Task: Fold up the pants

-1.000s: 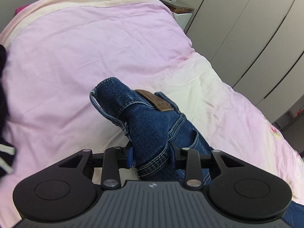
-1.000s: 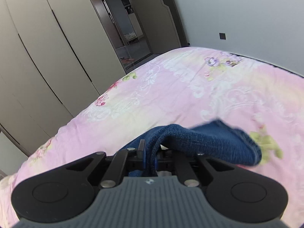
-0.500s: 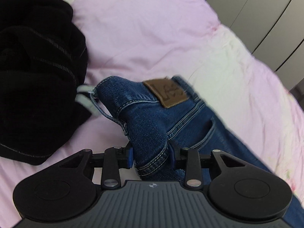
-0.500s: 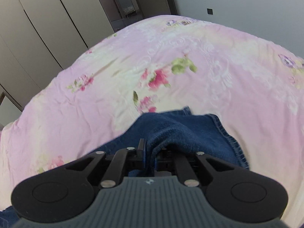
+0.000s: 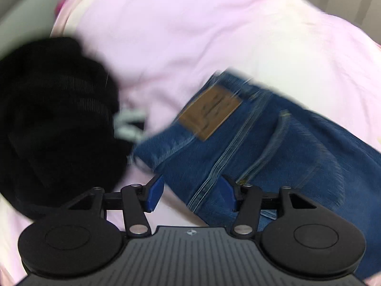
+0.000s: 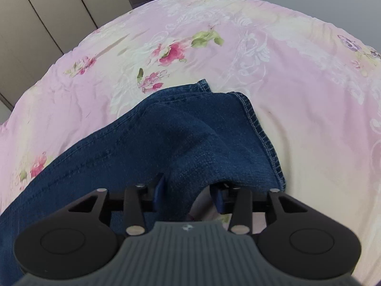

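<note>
Blue jeans lie on a pink bedspread. In the left wrist view I see their waistband end (image 5: 250, 143) with a brown leather patch (image 5: 209, 112); the view is blurred. My left gripper (image 5: 191, 194) is open, its jaws apart around the waistband edge. In the right wrist view the leg end of the jeans (image 6: 190, 138) lies flat with its hem (image 6: 259, 131) spread on the bed. My right gripper (image 6: 189, 194) is open, with the cloth lying loose between its jaws.
A black garment (image 5: 54, 119) with white cords lies bunched at the left, close beside the waistband. The floral pink bedspread (image 6: 285, 59) stretches ahead of the hem. Beige wardrobe doors (image 6: 42, 12) stand beyond the bed's left edge.
Both grippers have opened and let go of the jeans. The waistband and the leg end have dropped flat onto the bed. The left view is still moving.
</note>
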The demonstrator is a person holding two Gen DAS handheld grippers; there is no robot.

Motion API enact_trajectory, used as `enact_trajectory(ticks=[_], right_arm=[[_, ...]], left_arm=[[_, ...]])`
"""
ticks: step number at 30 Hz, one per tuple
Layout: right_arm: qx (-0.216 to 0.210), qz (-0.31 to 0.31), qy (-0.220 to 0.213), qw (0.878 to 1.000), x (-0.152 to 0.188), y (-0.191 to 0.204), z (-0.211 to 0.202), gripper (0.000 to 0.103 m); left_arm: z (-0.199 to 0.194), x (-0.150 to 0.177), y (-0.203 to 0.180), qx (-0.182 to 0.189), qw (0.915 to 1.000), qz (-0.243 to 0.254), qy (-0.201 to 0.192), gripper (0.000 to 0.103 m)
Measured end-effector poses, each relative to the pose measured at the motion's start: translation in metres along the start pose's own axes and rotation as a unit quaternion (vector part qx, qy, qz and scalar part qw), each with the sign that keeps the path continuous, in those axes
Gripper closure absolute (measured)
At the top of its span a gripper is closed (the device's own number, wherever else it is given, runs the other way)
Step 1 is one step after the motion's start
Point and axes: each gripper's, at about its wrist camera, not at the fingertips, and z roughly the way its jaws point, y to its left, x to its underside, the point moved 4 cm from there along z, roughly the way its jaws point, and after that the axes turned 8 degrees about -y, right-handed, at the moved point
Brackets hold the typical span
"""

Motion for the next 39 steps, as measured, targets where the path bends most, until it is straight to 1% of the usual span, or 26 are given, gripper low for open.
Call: enact_trajectory(ticks=[2, 4, 5, 7, 8, 9, 11, 14, 16, 17, 20, 22, 23, 24, 26, 28, 30, 31, 32, 33, 34, 35, 36, 37, 38, 39], right_arm=[[-0.009, -0.012, 0.015, 1.0, -0.005, -0.007, -0.01, 0.056], [-0.015, -0.038, 0.022, 0.999, -0.013, -0.01, -0.02, 0.056], [-0.013, -0.056, 0.024, 0.998, -0.017, -0.01, -0.024, 0.056], [-0.007, -0.098, 0.034, 0.995, -0.027, -0.008, -0.03, 0.056], [-0.009, -0.118, 0.039, 0.992, -0.031, -0.007, -0.032, 0.056], [-0.013, -0.137, 0.042, 0.99, -0.036, -0.005, -0.032, 0.056], [-0.001, -0.184, 0.037, 0.982, -0.048, -0.001, -0.034, 0.049], [0.025, -0.251, 0.045, 0.967, -0.066, 0.0, -0.028, 0.049], [0.033, -0.276, 0.04, 0.96, -0.079, -0.003, -0.02, 0.049], [0.026, -0.273, 0.041, 0.961, -0.085, -0.005, -0.014, 0.049], [-0.002, -0.244, 0.053, 0.968, -0.1, -0.009, 0.01, 0.049], [-0.021, -0.231, 0.059, 0.971, -0.107, -0.007, 0.029, 0.049], [-0.031, -0.23, 0.06, 0.971, -0.11, -0.005, 0.038, 0.049], [-0.038, -0.234, 0.061, 0.97, -0.112, -0.004, 0.047, 0.049], [-0.05, -0.258, 0.065, 0.963, -0.115, 0.005, 0.066, 0.048], [-0.055, -0.294, 0.074, 0.951, -0.115, 0.011, 0.082, 0.046], [-0.053, -0.33, 0.088, 0.938, -0.113, 0.012, 0.098, 0.04], [-0.047, -0.342, 0.096, 0.934, -0.112, 0.011, 0.105, 0.033], [-0.041, -0.348, 0.102, 0.931, -0.113, 0.007, 0.112, 0.031], [-0.037, -0.346, 0.107, 0.931, -0.114, 0.004, 0.117, 0.031], [-0.038, -0.33, 0.119, 0.936, -0.115, -0.003, 0.122, 0.032], [-0.043, -0.306, 0.131, 0.942, -0.116, -0.01, 0.126, 0.039], [-0.052, -0.276, 0.142, 0.949, -0.116, -0.017, 0.128, 0.047], [-0.068, -0.243, 0.151, 0.956, -0.114, -0.022, 0.13, 0.067], [-0.072, -0.229, 0.15, 0.959, -0.112, -0.025, 0.128, 0.073], [-0.071, -0.23, 0.139, 0.961, -0.11, -0.025, 0.123, 0.079]], left_arm=[[-0.025, -0.009, -0.016, 0.037, 0.9976, 0.05, -0.03, 0.036], [-0.046, -0.019, -0.041, 0.068, 0.9903, 0.106, -0.058, 0.033], [-0.054, -0.023, -0.056, 0.084, 0.9849, 0.136, -0.067, 0.033], [-0.062, -0.027, -0.089, 0.115, 0.9708, 0.196, -0.078, 0.033], [-0.063, -0.028, -0.112, 0.13, 0.9601, 0.233, -0.083, 0.032], [-0.063, -0.028, -0.128, 0.139, 0.9512, 0.263, -0.084, 0.031], [-0.057, -0.026, -0.167, 0.156, 0.9296, 0.325, -0.078, 0.031], [-0.04, -0.02, -0.215, 0.182, 0.9022, 0.385, -0.069, 0.029], [-0.028, -0.014, -0.244, 0.204, 0.8861, 0.412, -0.055, 0.027], [-0.018, -0.011, -0.259, 0.214, 0.8761, 0.429, -0.046, 0.027], [0.007, 0.002, -0.297, 0.222, 0.8486, 0.479, -0.027, 0.027], [0.023, 0.008, -0.316, 0.218, 0.8333, 0.508, -0.018, 0.027], [0.031, 0.01, -0.323, 0.214, 0.8281, 0.518, -0.011, 0.027], [0.04, 0.01, -0.329, 0.212, 0.825, 0.524, 0.002, 0.027], [0.054, 0.01, -0.337, 0.213, 0.8212, 0.529, 0.025, 0.028], [0.067, 0.011, -0.342, 0.213, 0.8221, 0.526, 0.044, 0.029], [0.074, 0.011, -0.344, 0.218, 0.8245, 0.519, 0.056, 0.032], [0.077, 0.011, -0.343, 0.221, 0.8262, 0.514, 0.063, 0.036], [0.078, 0.011, -0.342, 0.225, 0.8299, 0.506, 0.069, 0.043], [0.078, 0.011, -0.341, 0.227, 0.8351, 0.496, 0.073, 0.048], [0.077, 0.011, -0.34, 0.225, 0.8402, 0.488, 0.071, 0.06], [0.075, 0.011, -0.339, 0.221, 0.8465, 0.48, 0.067, 0.072], [0.072, 0.013, -0.338, 0.216, 0.8521, 0.473, 0.061, 0.076], [0.07, 0.015, -0.337, 0.21, 0.8559, 0.469, 0.055, 0.079], [0.066, 0.019, -0.337, 0.203, 0.8579, 0.47, 0.046, 0.083], [0.062, 0.022, -0.337, 0.197, 0.8593, 0.471, 0.036, 0.085]])
